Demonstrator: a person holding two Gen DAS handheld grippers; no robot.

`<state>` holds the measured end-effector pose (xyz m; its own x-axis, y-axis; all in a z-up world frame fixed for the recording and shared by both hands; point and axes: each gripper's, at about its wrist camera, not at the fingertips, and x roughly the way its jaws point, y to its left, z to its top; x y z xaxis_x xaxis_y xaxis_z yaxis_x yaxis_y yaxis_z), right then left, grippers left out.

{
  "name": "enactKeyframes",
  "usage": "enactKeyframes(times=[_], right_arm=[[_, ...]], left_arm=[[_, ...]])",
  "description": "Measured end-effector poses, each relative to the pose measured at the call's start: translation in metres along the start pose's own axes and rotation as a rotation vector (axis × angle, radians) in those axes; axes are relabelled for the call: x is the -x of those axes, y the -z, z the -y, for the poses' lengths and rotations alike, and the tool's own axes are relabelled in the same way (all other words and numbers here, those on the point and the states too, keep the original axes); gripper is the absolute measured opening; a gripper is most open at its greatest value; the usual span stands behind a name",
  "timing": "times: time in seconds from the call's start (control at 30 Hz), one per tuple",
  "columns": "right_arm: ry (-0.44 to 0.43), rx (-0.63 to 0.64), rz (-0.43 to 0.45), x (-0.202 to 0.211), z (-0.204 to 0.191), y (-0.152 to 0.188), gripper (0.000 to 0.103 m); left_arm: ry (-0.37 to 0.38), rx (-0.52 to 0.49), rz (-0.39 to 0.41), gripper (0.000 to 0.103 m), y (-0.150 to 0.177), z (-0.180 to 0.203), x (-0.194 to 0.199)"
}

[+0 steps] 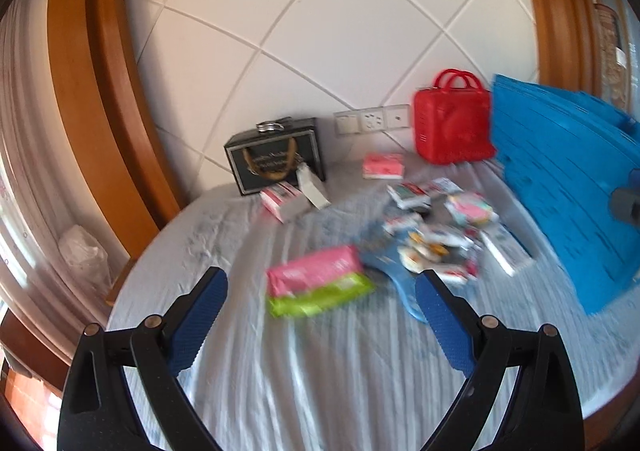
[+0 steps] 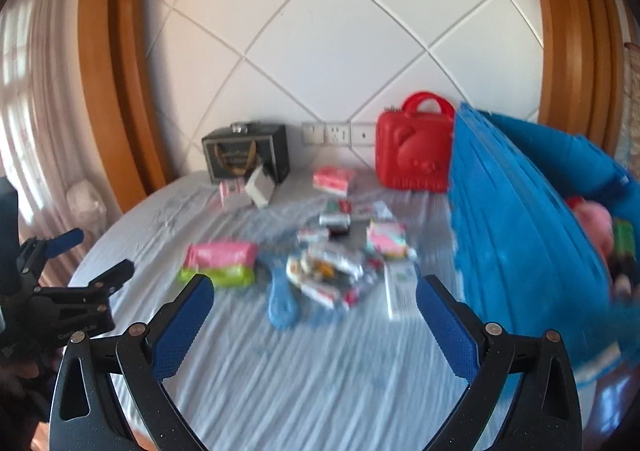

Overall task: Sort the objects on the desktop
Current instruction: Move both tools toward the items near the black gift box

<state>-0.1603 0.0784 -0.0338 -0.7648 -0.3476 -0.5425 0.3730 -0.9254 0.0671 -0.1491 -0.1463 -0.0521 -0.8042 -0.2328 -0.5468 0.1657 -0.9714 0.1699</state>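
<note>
A pink-and-green wipes pack (image 1: 318,285) lies on the grey cloth, just ahead of my open, empty left gripper (image 1: 320,315). It also shows in the right wrist view (image 2: 220,261). A pile of small packets (image 1: 436,227) lies mid-table, also seen in the right wrist view (image 2: 344,255). A blue comb (image 2: 282,301) lies just ahead of my open, empty right gripper (image 2: 316,313). A blue basket (image 2: 532,235) stands at the right and holds pink and green items. The left gripper shows at the left of the right wrist view (image 2: 96,255).
A red carry case (image 1: 452,123) and a black gift box (image 1: 276,155) stand at the back wall by wall sockets (image 1: 372,119). Small boxes (image 1: 294,195) lie before the black box. A pink packet (image 1: 382,165) lies at the back. The blue basket also shows in the left wrist view (image 1: 568,187).
</note>
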Motion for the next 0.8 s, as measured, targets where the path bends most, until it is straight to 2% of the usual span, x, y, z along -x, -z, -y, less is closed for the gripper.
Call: enactKeyframes(times=[0.1,0.23,0.3,0.4,0.5,0.67,0.8], right_arm=[[-0.022,-0.011,0.018,-0.025,-0.005,-0.034,0.103],[-0.01,0.052,0.022,-0.068,-0.009,-0.082,0.103],[0.002,0.079,0.009,-0.096,-0.006,-0.108,0.103],[-0.021,0.096,-0.017,-0.134,-0.002,-0.136,0.103],[-0.074,0.091,-0.053,-0.176,0.006,-0.161,0.103],[-0.102,0.077,-0.116,-0.238,0.012,-0.183,0.103],[-0.115,0.095,-0.151,-0.284,0.015,-0.192,0.103]], left_arm=[[-0.007,-0.034,0.015,0.096,-0.027,-0.018,-0.035],[0.002,-0.051,0.037,0.096,-0.066,-0.032,-0.078],[-0.009,-0.052,0.053,0.096,-0.084,-0.038,-0.098],[-0.031,-0.023,0.032,0.096,-0.1,-0.052,-0.126],[-0.027,-0.021,-0.014,0.096,-0.102,-0.061,-0.154],[-0.057,0.014,-0.115,0.096,-0.103,-0.073,-0.204],[-0.022,0.017,-0.152,0.096,-0.105,-0.065,-0.249]])
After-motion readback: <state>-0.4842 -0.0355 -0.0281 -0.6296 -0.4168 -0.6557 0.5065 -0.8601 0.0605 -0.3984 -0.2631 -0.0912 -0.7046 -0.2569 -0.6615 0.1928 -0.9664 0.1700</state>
